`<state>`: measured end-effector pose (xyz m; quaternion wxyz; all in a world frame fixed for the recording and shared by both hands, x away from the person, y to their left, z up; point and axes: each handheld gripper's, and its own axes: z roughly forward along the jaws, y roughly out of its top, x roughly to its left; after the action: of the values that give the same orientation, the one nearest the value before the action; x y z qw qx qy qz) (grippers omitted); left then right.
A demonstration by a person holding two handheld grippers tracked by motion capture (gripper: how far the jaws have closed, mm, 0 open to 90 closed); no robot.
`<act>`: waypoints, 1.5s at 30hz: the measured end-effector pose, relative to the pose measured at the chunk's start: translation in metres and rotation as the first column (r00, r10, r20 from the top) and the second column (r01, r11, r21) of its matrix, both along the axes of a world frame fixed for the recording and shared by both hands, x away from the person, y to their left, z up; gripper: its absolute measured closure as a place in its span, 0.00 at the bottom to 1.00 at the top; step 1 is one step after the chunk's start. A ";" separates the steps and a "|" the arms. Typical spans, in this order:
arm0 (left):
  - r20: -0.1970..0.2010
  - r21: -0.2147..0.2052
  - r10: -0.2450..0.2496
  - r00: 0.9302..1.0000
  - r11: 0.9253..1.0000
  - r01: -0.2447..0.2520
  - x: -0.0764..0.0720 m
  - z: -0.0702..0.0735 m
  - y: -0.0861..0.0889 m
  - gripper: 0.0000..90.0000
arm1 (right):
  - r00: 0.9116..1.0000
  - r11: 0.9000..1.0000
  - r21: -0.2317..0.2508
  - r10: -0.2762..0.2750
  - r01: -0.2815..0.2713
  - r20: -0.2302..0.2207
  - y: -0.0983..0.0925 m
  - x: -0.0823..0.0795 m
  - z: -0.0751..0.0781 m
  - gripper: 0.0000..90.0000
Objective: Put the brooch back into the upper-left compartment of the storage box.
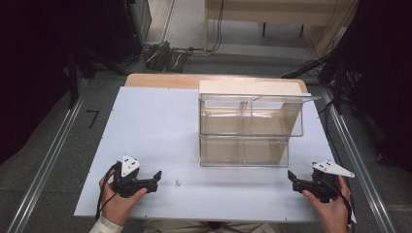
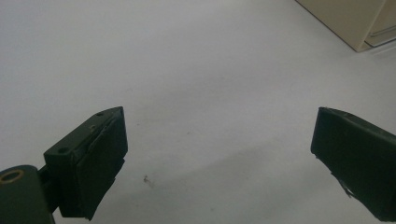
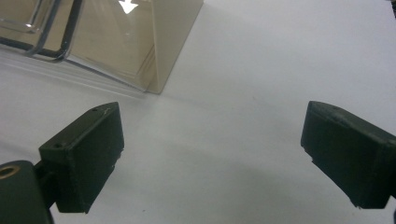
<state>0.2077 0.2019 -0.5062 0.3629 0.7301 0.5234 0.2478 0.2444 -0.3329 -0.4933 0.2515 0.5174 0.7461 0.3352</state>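
White table [image 1: 160, 126] on grey floor [image 1: 63, 145], clear two-tier bin [image 1: 248, 128] at rear right, left gripper [image 1: 154, 178] and right gripper [image 1: 291, 178] resting at near edge, jaws spread, empty.

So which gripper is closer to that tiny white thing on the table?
Left. The left gripper is just beside the small white object, jaws open toward it. The right gripper sits far across the table, near the clear box.
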 end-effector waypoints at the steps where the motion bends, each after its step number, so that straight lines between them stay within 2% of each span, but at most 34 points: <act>1: 0.000 0.000 -0.004 1.000 1.000 0.004 0.001 -0.001 -0.002 0.05 | 1.000 1.000 0.000 0.000 0.000 0.000 0.000 0.000 0.000 0.05; 11: -0.007 -0.009 -0.016 1.000 1.000 0.016 0.001 -0.001 -0.005 0.05 | 1.000 1.000 0.000 -0.002 0.002 0.000 0.000 0.000 0.000 0.05; 24: -0.026 -0.020 -0.069 0.997 0.997 0.068 -0.002 -0.003 -0.018 0.07 | 1.000 1.000 0.000 -0.007 0.007 -0.001 0.000 0.001 0.000 0.05; 38: -0.032 -0.022 -0.089 0.995 0.996 0.089 -0.005 -0.004 -0.025 0.08 | 1.000 1.000 0.000 -0.007 0.007 0.000 0.000 0.001 -0.001 0.05; 45: -0.036 -0.033 -0.113 0.993 0.993 0.112 -0.007 -0.005 -0.033 0.13 | 1.000 1.000 -0.001 -0.007 0.007 -0.001 0.000 0.001 -0.001 0.05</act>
<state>0.2005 0.1693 -0.5112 0.3775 0.7572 0.4920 0.2049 0.2452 -0.3329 -0.4942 0.2528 0.5201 0.7446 0.3335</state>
